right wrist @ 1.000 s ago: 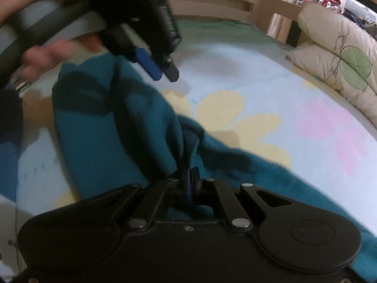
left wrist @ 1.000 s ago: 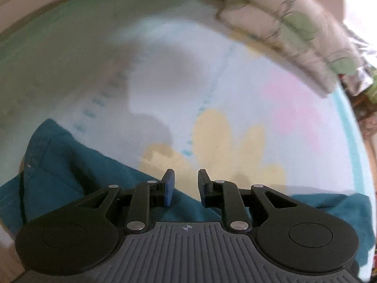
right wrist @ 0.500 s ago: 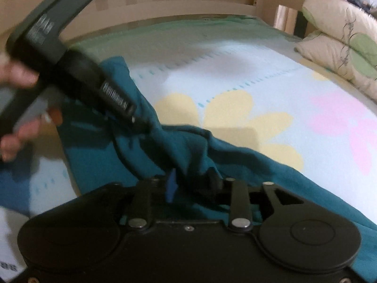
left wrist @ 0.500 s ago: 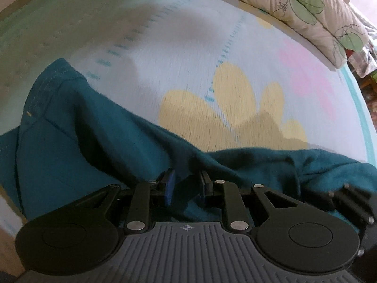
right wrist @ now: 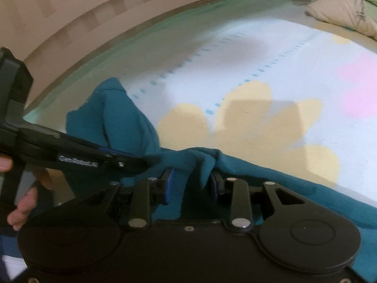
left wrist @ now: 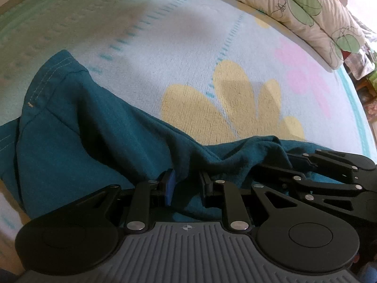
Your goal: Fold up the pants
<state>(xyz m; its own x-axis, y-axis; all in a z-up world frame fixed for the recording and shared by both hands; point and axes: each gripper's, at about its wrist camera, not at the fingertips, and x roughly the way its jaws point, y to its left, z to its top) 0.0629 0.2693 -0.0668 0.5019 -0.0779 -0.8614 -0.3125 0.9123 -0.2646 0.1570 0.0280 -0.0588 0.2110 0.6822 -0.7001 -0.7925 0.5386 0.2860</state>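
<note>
Pants [left wrist: 77, 141] bunched unfolded on bed [left wrist: 188, 54], folding barely begun; left tool [left wrist: 186, 185] part-open astride cloth, right tool [right wrist: 191, 184] just opened, fold between unpressed.

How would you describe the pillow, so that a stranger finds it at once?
Start at the pale blue blanket with yellow and pink flowers. Follow it to its far right edge: the pillow lies there. It alone is cream, with green leaves outlined in thin dark lines.

Right tongs [right wrist: 191, 184] opened, released pants [right wrist: 122, 120]; left tongs [left wrist: 186, 184] lowered.
</note>
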